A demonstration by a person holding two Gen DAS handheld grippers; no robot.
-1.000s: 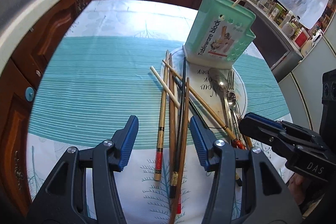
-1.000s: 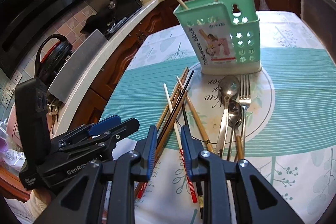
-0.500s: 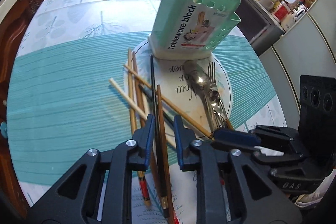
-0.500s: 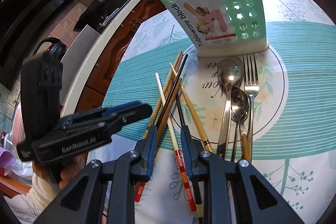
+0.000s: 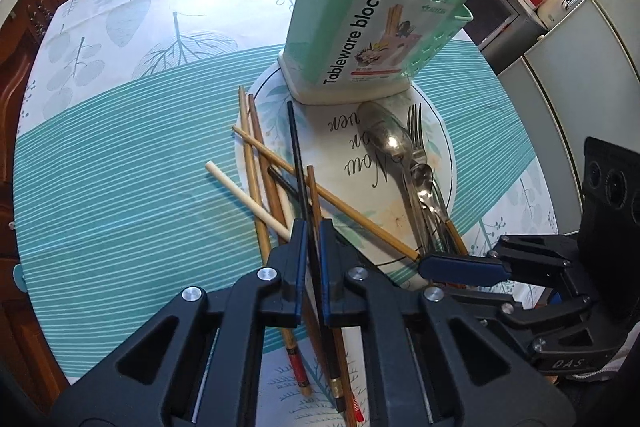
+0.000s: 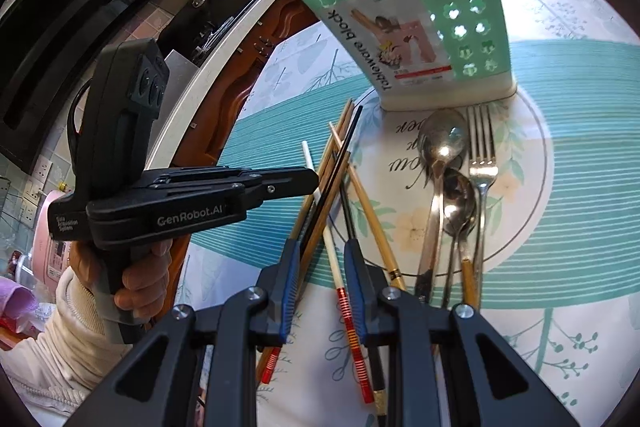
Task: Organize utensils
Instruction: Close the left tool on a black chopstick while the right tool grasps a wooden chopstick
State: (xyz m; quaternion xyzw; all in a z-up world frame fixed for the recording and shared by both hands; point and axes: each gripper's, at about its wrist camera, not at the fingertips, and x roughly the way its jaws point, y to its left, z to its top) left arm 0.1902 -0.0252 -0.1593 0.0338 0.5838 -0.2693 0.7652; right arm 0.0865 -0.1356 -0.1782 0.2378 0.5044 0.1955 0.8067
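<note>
Several chopsticks [image 5: 264, 187] lie crossed on the tablecloth, left of two spoons [image 5: 390, 141] and a fork [image 5: 416, 131]. Behind them a teal tableware holder [image 5: 360, 27] stands with two pale chopsticks in it. My left gripper [image 5: 314, 243] points steeply down; its jaws are closing tight, pads pressing on a black chopstick [image 5: 298, 155], with a brown one right beside it. My right gripper [image 6: 322, 251] is part open over the pile. A white chopstick with a red-striped end [image 6: 334, 259] lies between its fingers, untouched. The left gripper [image 6: 304, 181] is seen from the side, held by a hand.
The holder [image 6: 420, 27] stands on a round printed mat [image 6: 532, 187] over a teal striped tablecloth [image 5: 120, 167]. Dark wood cabinets [image 5: 24, 39] and a worktop ring the table. The right gripper's blue pad [image 5: 460, 269] hangs low at the right, near the cutlery handles [image 6: 468, 275].
My left gripper moved forward over the chopstick pile, tilted down, and its jaws went from wide open to pinched on the black chopstick. The right gripper sank slightly; its gap is unchanged.
</note>
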